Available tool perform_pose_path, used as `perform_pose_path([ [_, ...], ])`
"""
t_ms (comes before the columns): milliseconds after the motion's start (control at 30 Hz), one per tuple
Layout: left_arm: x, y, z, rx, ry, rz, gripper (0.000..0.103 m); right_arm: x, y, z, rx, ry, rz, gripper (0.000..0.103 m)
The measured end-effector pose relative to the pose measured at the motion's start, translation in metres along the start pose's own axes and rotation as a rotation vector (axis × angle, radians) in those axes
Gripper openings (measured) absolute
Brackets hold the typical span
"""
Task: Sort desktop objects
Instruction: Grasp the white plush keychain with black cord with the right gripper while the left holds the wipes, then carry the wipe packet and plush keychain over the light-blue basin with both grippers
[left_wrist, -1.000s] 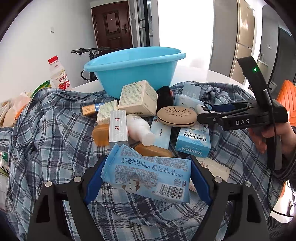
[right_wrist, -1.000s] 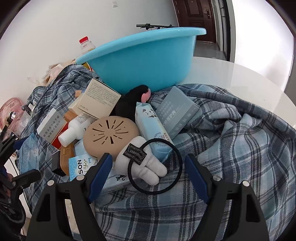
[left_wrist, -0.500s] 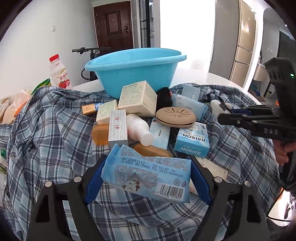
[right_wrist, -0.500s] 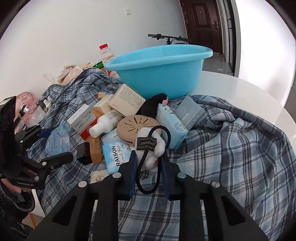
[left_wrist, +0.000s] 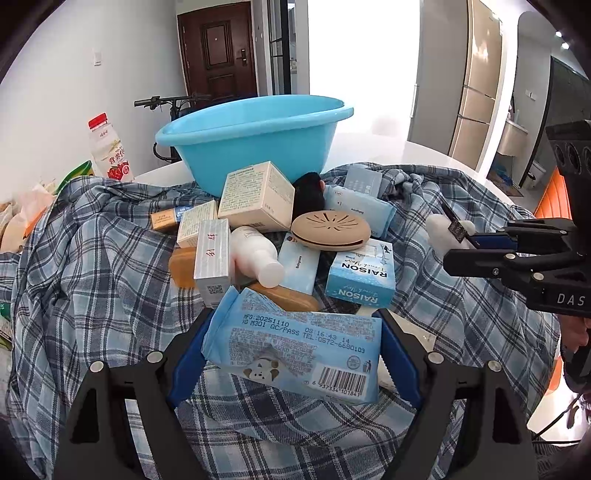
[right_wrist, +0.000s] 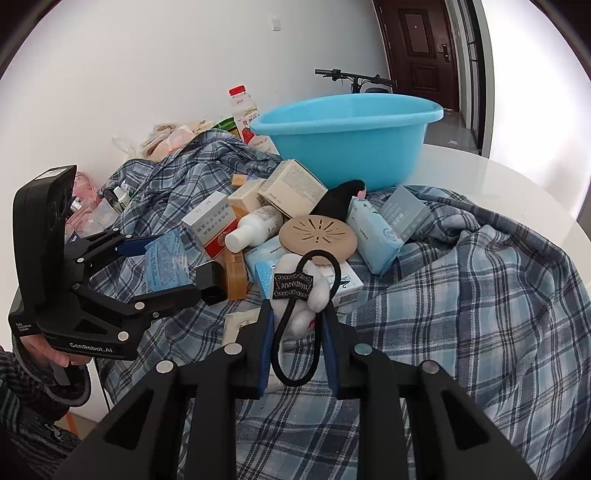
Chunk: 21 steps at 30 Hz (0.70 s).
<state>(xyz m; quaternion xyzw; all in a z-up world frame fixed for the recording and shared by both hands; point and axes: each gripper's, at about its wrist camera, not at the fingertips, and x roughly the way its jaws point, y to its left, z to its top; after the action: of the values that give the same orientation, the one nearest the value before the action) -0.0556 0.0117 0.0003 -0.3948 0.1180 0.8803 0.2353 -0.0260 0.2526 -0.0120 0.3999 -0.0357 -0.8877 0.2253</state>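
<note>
The left tool (left_wrist: 291, 354) grips a pale blue plastic pack of wet wipes (left_wrist: 295, 350) between its blue pads, above the near edge of the worktop. The right tool (right_wrist: 297, 325) is clamped on a white plush toy with a black elastic hair loop (right_wrist: 301, 295). A blue plastic basin (right_wrist: 351, 136) stands at the far edge of the blue checked cloth (right_wrist: 480, 295), behind a heap of boxes and bottles.

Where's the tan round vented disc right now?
The tan vented disc lies mid-pile in the right wrist view, just beyond the white plush hair tie in the right tongs, in front of the blue basin.
</note>
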Motion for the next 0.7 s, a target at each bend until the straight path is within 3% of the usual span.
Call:
perform_pose_path([
  [700, -0.018, -0.004, 0.034, 0.009, -0.044, 0.012, 0.086, -0.032, 0.012, 0.025, -0.043, -0.107, 0.032, 0.022],
])
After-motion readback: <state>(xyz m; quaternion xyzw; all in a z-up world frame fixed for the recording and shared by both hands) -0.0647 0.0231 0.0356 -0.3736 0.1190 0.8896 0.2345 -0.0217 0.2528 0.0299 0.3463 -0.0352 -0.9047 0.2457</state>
